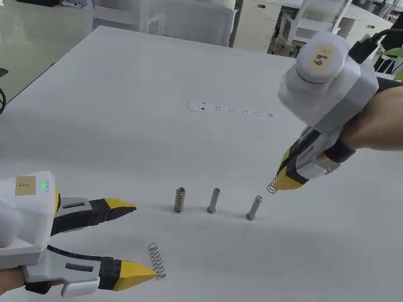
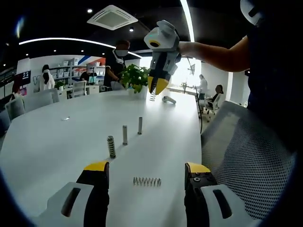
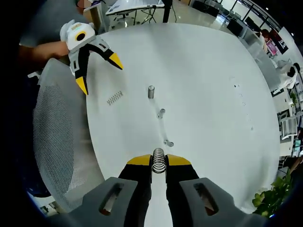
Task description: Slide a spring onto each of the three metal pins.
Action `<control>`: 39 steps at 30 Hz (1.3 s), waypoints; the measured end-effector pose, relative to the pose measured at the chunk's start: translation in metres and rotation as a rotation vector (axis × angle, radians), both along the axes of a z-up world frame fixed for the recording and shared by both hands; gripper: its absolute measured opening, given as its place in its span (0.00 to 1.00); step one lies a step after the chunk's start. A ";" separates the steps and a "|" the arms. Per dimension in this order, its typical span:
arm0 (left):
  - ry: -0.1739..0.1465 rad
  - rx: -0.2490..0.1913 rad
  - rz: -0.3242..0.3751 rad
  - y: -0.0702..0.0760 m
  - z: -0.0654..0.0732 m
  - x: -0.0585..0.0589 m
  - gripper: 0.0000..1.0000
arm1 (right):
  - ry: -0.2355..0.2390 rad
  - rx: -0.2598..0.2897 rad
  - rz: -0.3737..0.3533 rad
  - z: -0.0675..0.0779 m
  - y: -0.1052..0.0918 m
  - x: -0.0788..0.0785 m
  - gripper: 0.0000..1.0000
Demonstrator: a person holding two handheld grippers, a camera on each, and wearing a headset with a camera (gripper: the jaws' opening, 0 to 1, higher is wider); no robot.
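Fingers (image 1: 119,204) of the left gripper (image 1: 143,239) stood wide apart over the white worktop (image 1: 113,94), a loose spring (image 1: 157,260) lying flat by one tip. Three upright pins (image 1: 214,200) stood in a row, the leftmost pin (image 1: 180,200) already sleeved. The right gripper (image 1: 280,182) pinched a second spring (image 1: 272,185) near the rightmost pin (image 1: 254,207). Pale chairs (image 1: 189,22) lined the far edge.

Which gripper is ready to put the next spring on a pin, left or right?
Right, most likely. The right gripper pinches a spring close to a bare pin. The left gripper is open, and the loose spring lies on the table.
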State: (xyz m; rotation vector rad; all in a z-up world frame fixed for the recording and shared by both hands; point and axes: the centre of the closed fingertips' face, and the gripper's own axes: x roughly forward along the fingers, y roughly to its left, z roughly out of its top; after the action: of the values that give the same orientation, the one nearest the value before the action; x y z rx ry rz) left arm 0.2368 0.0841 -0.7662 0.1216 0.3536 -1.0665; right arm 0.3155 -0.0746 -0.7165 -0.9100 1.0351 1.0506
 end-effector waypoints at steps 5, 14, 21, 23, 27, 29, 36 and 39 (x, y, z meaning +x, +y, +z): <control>0.004 0.000 0.006 0.002 0.000 0.000 0.61 | 0.004 -0.024 -0.013 -0.009 -0.004 0.009 0.08; 0.004 0.006 0.017 0.006 0.000 0.002 0.62 | 0.030 -0.033 -0.036 -0.025 -0.002 0.020 0.08; 0.004 0.005 0.020 0.006 0.001 0.002 0.61 | 0.054 -0.042 -0.041 -0.035 0.004 0.024 0.08; 0.003 0.003 0.022 0.007 0.001 0.003 0.61 | 0.064 -0.061 -0.042 -0.041 0.001 0.024 0.08; 0.004 0.004 0.025 0.009 0.001 0.003 0.61 | 0.074 -0.071 -0.046 -0.047 -0.002 0.027 0.08; 0.006 0.007 0.025 0.009 0.000 0.003 0.60 | 0.080 -0.070 -0.050 -0.050 -0.002 0.028 0.08; 0.008 0.011 0.023 0.008 0.000 0.003 0.59 | 0.089 -0.076 -0.045 -0.054 -0.001 0.030 0.08; 0.009 0.011 0.023 0.008 0.000 0.003 0.59 | 0.090 -0.081 -0.044 -0.056 -0.001 0.032 0.08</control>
State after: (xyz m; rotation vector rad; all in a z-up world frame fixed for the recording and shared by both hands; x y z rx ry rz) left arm 0.2399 0.0919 -0.7663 0.1221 0.3676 -1.0430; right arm 0.3474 -0.0757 -0.7729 -0.9074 1.1747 1.0270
